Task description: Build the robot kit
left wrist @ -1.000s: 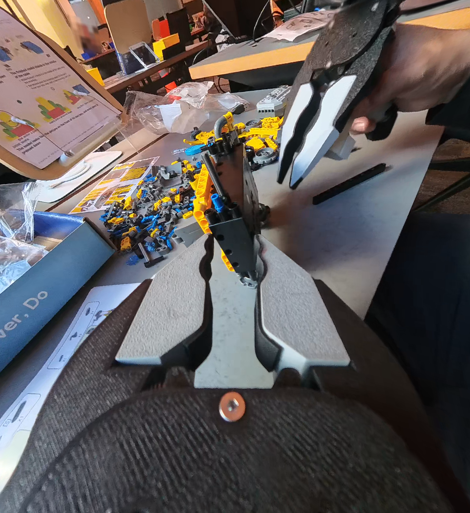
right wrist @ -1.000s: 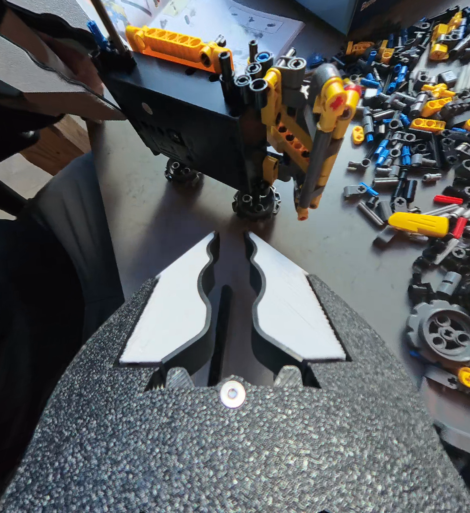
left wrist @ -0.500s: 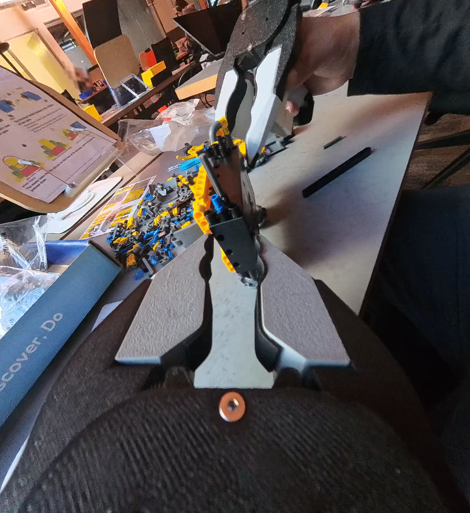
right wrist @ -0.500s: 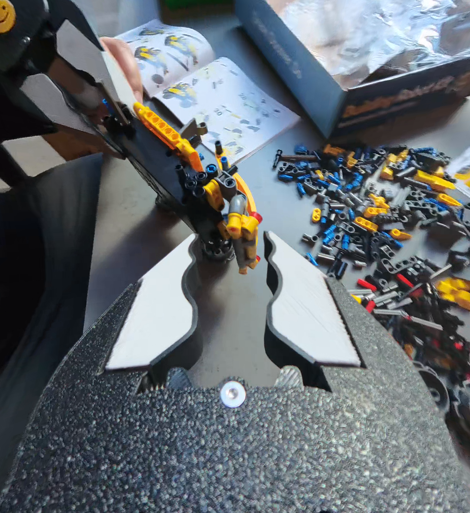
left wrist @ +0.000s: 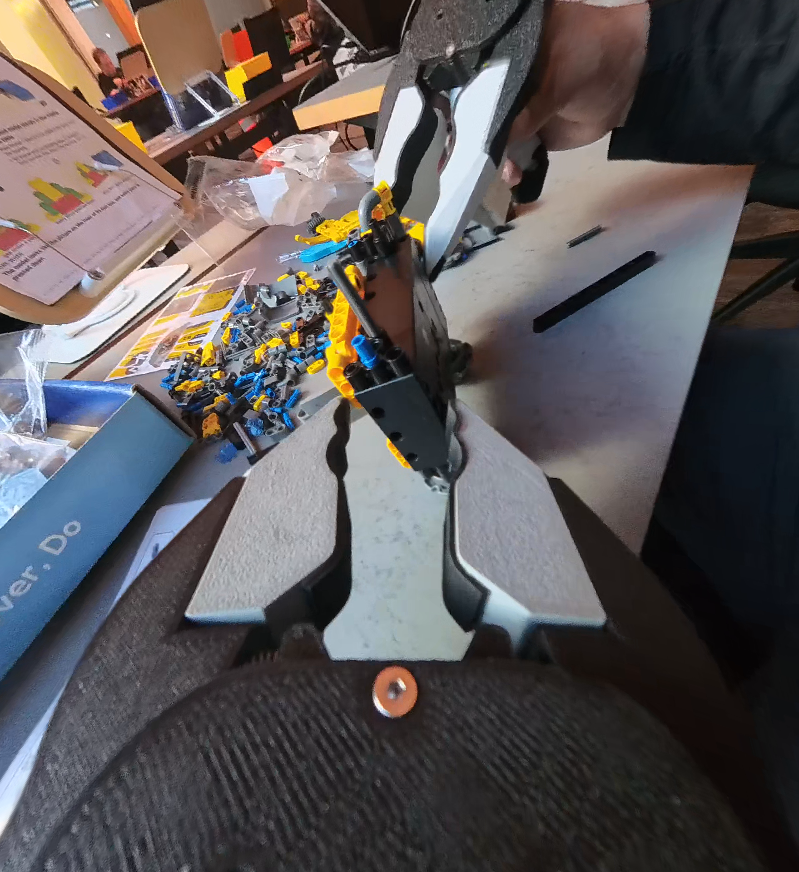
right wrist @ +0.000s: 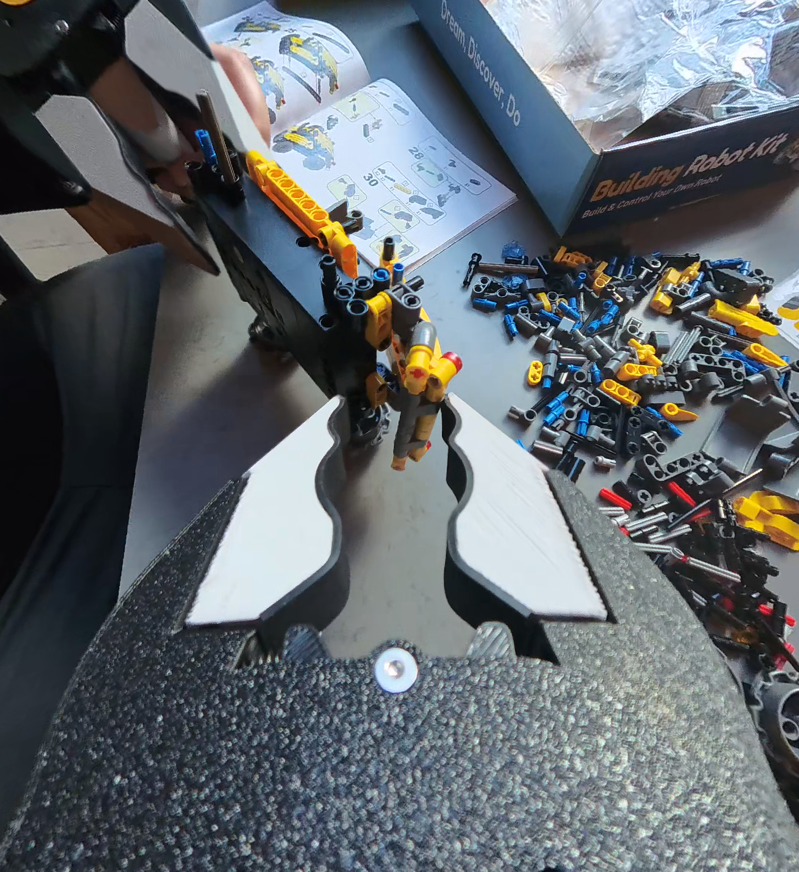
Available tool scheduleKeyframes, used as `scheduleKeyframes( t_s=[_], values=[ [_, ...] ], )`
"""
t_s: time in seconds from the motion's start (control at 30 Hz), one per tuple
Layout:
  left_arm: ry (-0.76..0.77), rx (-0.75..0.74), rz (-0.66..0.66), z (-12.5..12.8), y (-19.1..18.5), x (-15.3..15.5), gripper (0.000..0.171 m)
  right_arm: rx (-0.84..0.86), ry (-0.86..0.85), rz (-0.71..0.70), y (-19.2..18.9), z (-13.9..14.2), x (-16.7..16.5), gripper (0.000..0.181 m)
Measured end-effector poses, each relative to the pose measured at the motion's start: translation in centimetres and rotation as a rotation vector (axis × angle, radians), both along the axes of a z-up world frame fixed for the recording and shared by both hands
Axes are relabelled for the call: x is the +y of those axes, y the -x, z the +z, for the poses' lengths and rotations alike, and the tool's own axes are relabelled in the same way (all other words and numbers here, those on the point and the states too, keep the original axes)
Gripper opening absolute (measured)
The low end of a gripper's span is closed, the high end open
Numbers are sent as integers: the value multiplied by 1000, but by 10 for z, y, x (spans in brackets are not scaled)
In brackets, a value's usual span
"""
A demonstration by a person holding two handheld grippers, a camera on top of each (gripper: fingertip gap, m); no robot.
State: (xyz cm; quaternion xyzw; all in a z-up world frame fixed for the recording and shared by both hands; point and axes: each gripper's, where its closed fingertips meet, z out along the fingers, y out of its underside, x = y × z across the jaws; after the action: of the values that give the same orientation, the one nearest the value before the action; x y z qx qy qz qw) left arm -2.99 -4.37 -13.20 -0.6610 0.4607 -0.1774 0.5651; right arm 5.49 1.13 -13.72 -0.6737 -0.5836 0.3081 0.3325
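your left claw is clamped on the near end of a half-built model, a dark block body with yellow beams, black pins and blue pins. the model runs away from you along the grey tabletop, tilted, with a small dark gear wheel under it touching the surface.

your right claw is spread apart and holds nothing. its tips sit on either side of the model's far end, where a grey curved tube and yellow connectors with a red pin hang down. the right finger is just beside that yellow cluster; whether it touches is hard to tell. the left finger lies near the gear wheel below the body. in the left wrist view this claw comes down from above, with a hand gripping its handle.

beside the model lies a loose pile of small parts in black, grey, blue and yellow, with some red pins and a large dark wheel at the near edge. an open instruction booklet lies behind the model, and an open blue box with crumpled plastic bags stands behind the pile. a long black beam lies alone on the tabletop, well apart from the model. a propped sheet with coloured brick pictures stands at the far left.
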Motion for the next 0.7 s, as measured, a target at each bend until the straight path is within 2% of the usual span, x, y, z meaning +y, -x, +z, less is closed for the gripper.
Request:
scheduleKeyframes(
  t_s=[0.1, 0.23, 0.4, 0.57, 0.7],
  values=[
    [-13, 21, -11, 0, 0, 0, 38, -22, -43, -30, 0, -3, 6, 37],
    [-184, 147, -64, 0, 3, -6, 36, 9, -83, -28, 0, 6, -4, 26],
    [-274, 157, -131, 1, 4, -16, 35, -31, -130, -38, -9, 3, -16, 28],
    [-282, 128, -140, 0, 7, -17, 33, 15, -120, 8, -5, 19, -28, 42],
    [-217, 135, -102, -5, 12, -7, 35, -33, -95, 45, 2, 10, -28, 43]
  ],
)
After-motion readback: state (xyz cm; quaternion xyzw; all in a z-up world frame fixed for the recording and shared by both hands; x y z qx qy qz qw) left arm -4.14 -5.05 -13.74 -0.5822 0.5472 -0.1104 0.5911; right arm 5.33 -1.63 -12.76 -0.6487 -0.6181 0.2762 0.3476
